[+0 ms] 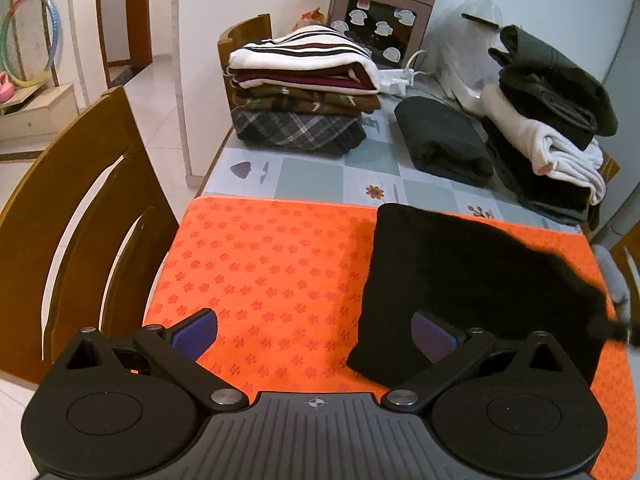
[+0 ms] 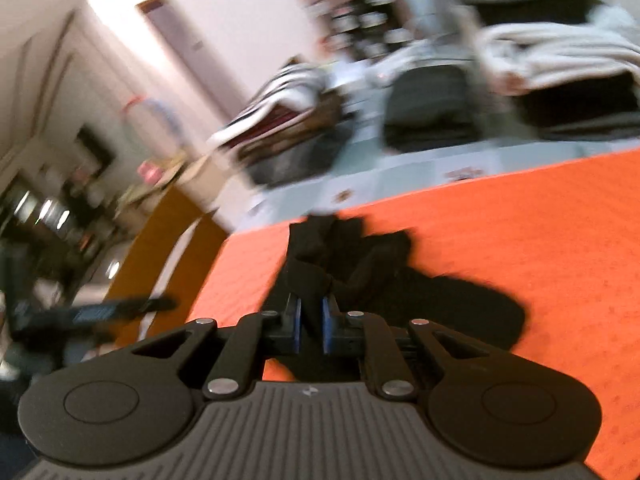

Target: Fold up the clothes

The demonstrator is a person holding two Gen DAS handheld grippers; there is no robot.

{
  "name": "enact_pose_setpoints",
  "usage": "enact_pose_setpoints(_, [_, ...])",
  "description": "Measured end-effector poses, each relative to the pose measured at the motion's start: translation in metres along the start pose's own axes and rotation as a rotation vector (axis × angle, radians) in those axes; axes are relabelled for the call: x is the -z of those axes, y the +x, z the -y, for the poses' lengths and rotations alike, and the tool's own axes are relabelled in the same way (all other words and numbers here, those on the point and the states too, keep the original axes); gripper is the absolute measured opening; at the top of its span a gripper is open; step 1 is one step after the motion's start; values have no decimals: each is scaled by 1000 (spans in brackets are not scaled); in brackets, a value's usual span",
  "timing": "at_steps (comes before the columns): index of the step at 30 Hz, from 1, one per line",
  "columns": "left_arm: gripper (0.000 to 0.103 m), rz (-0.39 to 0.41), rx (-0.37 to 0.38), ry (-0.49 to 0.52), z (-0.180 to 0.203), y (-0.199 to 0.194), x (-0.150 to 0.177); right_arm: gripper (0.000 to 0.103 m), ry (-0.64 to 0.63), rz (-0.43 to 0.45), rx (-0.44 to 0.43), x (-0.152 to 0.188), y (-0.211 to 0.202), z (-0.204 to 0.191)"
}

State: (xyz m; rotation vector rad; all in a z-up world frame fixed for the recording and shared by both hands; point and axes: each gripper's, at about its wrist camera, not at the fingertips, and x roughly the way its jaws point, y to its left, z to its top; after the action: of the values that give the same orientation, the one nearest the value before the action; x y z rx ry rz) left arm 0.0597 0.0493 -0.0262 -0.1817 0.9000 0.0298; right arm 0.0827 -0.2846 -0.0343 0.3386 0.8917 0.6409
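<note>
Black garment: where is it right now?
In the left wrist view the black garment lies on the right half of the orange mat; the right gripper pinches its edge.

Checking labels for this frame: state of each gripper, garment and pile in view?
left gripper: open, holds nothing, above the orange mat
right gripper: shut on black garment, edge bunched between pads
black garment: partly folded on mat, one edge lifted
striped pile: folded, stacked
dark garment: folded, lying alone
right pile: stacked, looser
</note>
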Motion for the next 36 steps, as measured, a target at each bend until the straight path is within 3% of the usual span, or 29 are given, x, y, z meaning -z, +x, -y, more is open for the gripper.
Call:
enact_pose_setpoints(6, [103, -13, 17, -25, -13, -8, 18, 12, -194, -219, -98, 45, 22, -61])
enact_pose_setpoints(11, [103, -63, 18, -45, -20, -4, 42, 13, -239, -388, -144, 70, 41, -68])
enact_pose_setpoints(13, [103, -88, 18, -57, -22, -1, 51, 20, -238, -419, -148, 72, 42, -67])
enact_pose_setpoints(15, [103, -102, 19, -64, -21, -1, 56, 25, -225, -423, -149, 69, 37, -64])
enact_pose_setpoints(19, [103, -107, 24, -79, -17, -4, 59, 52, -198, -377, -117, 54, 19, -57])
enact_pose_setpoints(22, [103, -105, 36, -90, -10, -2, 52, 58, -170, -329, -61, 38, 5, -42])
enact_pose_setpoints(27, [103, -100, 27, -75, 3, 18, 37, 58, -118, -248, 81, 20, -12, -4])
enact_pose_setpoints(36, [103, -105, -20, -57, 19, 61, 7, 59, 32, -180, 295, 12, 10, 75])
